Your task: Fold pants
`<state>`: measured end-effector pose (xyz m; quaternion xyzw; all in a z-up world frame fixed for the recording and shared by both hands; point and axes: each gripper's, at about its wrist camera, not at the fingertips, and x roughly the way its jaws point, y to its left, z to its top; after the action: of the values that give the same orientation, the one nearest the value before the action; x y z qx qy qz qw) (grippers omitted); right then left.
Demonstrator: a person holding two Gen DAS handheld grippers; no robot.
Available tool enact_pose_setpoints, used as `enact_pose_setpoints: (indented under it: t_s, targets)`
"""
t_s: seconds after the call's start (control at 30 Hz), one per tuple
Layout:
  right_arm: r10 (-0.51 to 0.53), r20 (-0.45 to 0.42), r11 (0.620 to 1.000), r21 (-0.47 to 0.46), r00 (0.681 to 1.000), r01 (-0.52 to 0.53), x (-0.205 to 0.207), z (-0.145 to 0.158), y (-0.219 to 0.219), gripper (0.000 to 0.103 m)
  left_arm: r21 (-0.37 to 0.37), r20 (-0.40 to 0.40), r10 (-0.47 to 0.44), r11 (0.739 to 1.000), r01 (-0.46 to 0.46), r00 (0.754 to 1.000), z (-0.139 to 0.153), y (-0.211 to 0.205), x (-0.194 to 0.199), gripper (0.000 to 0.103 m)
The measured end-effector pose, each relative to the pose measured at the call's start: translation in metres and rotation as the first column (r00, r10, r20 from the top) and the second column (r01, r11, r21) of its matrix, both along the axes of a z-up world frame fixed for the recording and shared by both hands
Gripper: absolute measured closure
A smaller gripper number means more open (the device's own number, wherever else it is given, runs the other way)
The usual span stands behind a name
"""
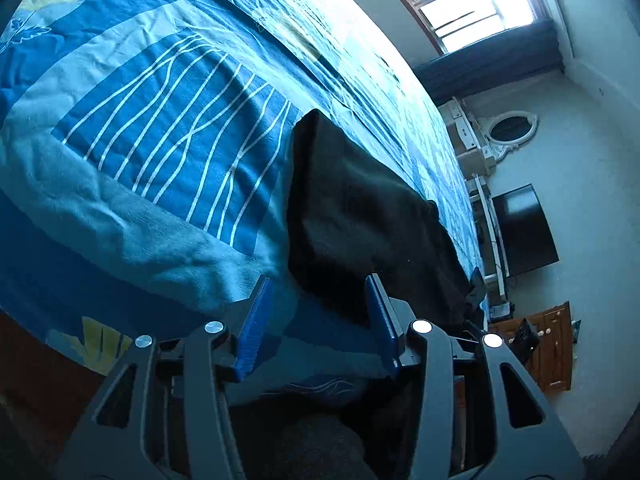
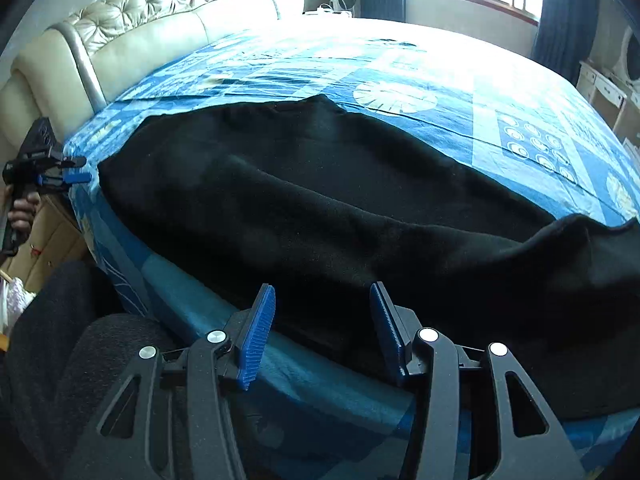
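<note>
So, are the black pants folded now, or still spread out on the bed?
Spread out lengthwise: the black pants lie long along the near edge of the bed. Whether the legs are doubled over, cannot tell.

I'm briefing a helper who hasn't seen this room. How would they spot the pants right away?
Find the big bed with the tufted cream headboard and the blue patterned bedspread. Along its near edge lie the pants, spread lengthwise and draping slightly over the side. They are the only plain black fabric there; everything around them is blue with pale prints.
</note>
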<state>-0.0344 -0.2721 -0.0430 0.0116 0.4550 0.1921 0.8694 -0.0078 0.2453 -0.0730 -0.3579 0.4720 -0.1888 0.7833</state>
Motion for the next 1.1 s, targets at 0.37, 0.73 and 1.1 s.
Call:
enact_pose_setpoints:
  t_s: [0.37,0.73,1.1]
  targets:
    - [-0.135,-0.268,0.824,0.504,0.954,0.258,0.011,-0.023,-0.03,0.052,0.015,-0.071,0.073,0.997,-0.072,0.995,0.002,-0.047,0.014,0.05]
    - [-0.127,-0.418,0.66,0.641,0.899,0.392,0.016,-0.05,-0.02,0.047,0.048,-0.155,0.17,0.985,-0.164,0.973,-0.007,-0.058,0.025,0.05]
    - [-0.233,-0.425,0.671,0.58,0.875,0.461,0.023,-0.052,-0.01,0.082,0.215,-0.134,0.244,0.953,-0.213,0.96,0.004,-0.069,0.03,0.094]
